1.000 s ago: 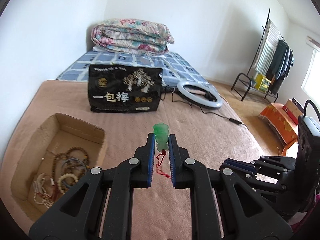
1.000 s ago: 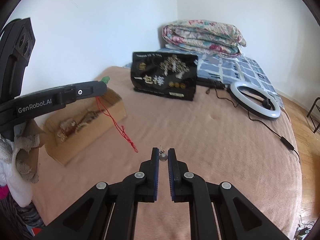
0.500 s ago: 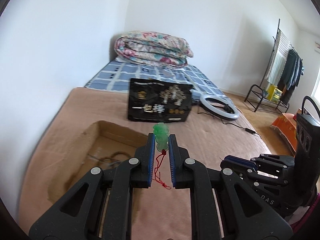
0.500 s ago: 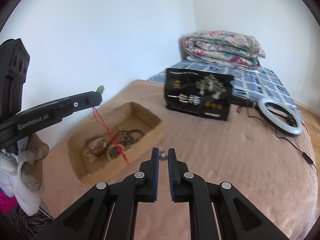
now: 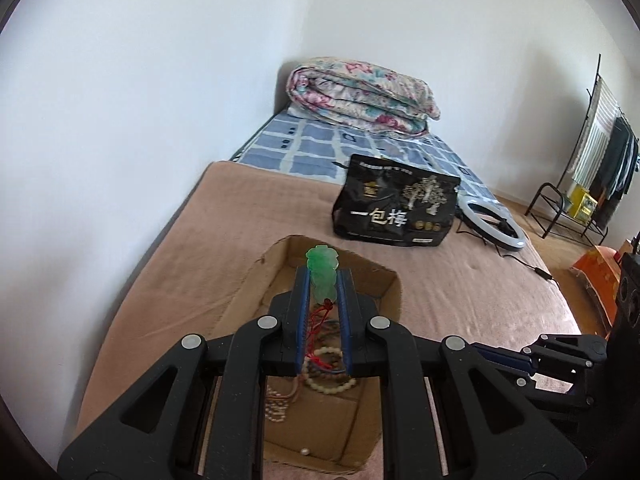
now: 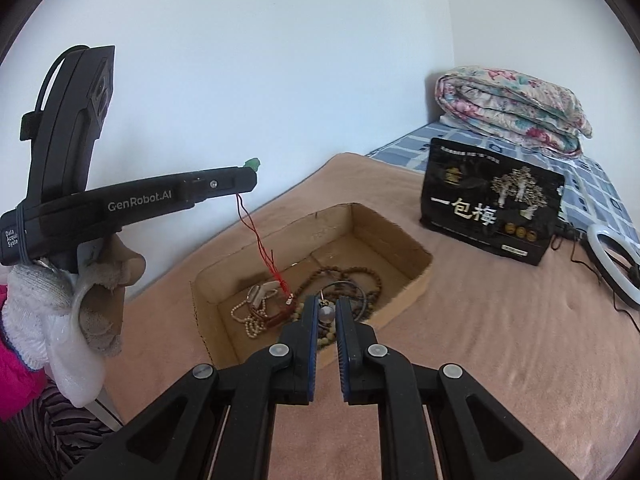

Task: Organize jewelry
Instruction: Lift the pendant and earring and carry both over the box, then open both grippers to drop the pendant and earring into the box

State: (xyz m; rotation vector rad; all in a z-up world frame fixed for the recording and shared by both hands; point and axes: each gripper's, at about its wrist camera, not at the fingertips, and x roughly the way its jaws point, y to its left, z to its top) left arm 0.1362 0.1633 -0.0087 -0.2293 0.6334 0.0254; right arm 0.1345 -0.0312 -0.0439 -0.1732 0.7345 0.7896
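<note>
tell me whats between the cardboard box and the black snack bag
Only bare tan blanket separates the cardboard box from the black snack bag, clearest in the right wrist view.

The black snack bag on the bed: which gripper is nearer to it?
Probably the right. The right gripper is at the cardboard box's near rim; the left gripper hangs above its far-left side, farther from the black snack bag.

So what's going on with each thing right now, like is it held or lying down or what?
Left gripper: jaws shut on the green pendant.
Green pendant: held above the cardboard box, red cord dangling into it.
Right gripper: jaws shut on a small grey bead.
Cardboard box: open, on the bed.
Bead necklaces: lying tangled in the box.
Quilt: folded.
Ring light: lying flat.
</note>
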